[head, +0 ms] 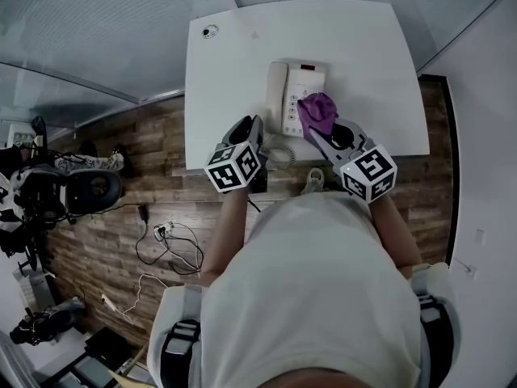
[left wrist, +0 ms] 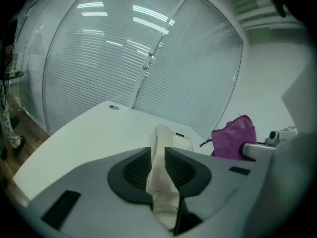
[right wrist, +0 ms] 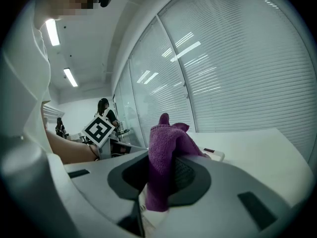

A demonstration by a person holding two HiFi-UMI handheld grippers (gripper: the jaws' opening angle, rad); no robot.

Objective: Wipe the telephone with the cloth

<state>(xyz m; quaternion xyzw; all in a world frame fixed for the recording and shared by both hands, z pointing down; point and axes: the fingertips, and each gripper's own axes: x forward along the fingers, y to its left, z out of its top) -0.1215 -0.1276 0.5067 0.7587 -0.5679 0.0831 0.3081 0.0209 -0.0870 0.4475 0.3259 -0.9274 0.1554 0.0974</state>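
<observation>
The white telephone [head: 304, 95] sits near the front edge of the white table [head: 226, 79], its handset [head: 276, 95] along its left side. My left gripper [head: 257, 129] is shut on the near end of the handset [left wrist: 162, 138], which fills the gap between the pads and runs on towards the phone base [left wrist: 181, 142]. My right gripper [head: 323, 134] is shut on a purple cloth [head: 317, 111], held over the phone's front right part. The cloth [right wrist: 166, 152] stands up from between the jaws of the right gripper [right wrist: 161, 175]; it also shows in the left gripper view as a purple cloth [left wrist: 235, 135].
The coiled cord [head: 283, 153] hangs at the table's front edge. A cable grommet [head: 210, 31] sits at the far left corner. Loose cables [head: 174, 241] and a dark chair [head: 89, 186] are on the wooden floor at left. Glass walls with blinds stand behind the table.
</observation>
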